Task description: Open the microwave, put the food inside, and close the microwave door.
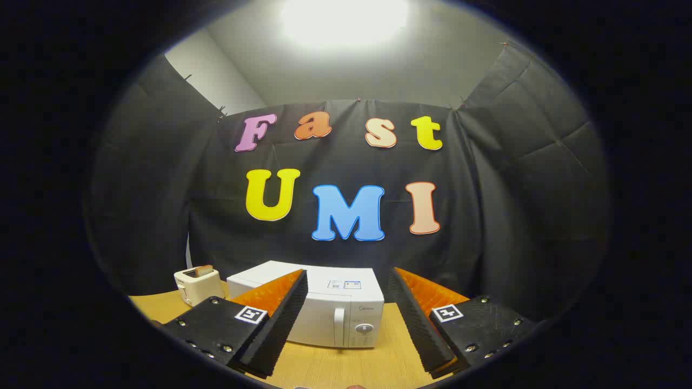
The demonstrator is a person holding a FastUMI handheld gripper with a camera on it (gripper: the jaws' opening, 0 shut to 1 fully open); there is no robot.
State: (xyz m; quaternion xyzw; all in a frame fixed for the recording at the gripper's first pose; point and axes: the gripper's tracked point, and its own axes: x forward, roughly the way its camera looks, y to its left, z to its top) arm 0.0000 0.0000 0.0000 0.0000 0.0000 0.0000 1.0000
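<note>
Premises: a staged recording booth, not a working kitchen. Black cloth hangs as walls on three sides, pinned below a plain white ceiling. A wooden bench carries a white microwave and a toaster.

Illumination comes from one ceiling light overhead — blown out to white glare. The booth below is dim but evenly lit; the microwave and worktop read sharp. Fisheye distortion bows straight lines toward the rim — edges darken.
</note>
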